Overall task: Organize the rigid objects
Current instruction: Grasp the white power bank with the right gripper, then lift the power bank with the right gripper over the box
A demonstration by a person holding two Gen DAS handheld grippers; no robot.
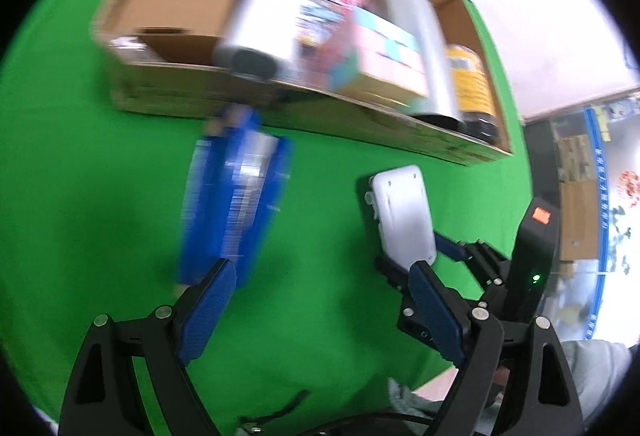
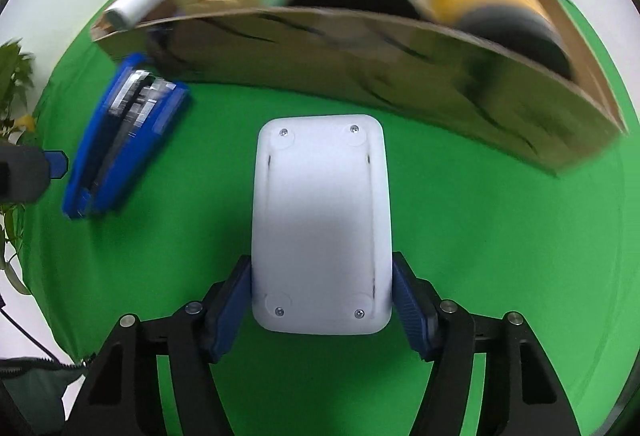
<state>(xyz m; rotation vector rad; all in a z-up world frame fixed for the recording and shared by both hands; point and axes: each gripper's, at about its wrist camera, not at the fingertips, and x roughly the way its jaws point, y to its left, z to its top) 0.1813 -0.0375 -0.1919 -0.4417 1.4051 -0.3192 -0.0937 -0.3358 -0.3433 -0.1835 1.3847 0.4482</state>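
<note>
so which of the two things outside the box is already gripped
The white device, clamped between the right tongs. The blue case lies free on the green cloth, ahead of the open left tongs.

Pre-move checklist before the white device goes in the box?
1. Right gripper shut on white device: ok, both pads touch its sides.
2. Device lifted off the green cloth: cannot tell.
3. Free slot in cardboard box: ok, its left part looks bare in the left wrist view.
4. Left gripper open, holding nothing: ok.
5. Blue box outside the cardboard box, on the cloth: not ok, not yet put away.
</note>
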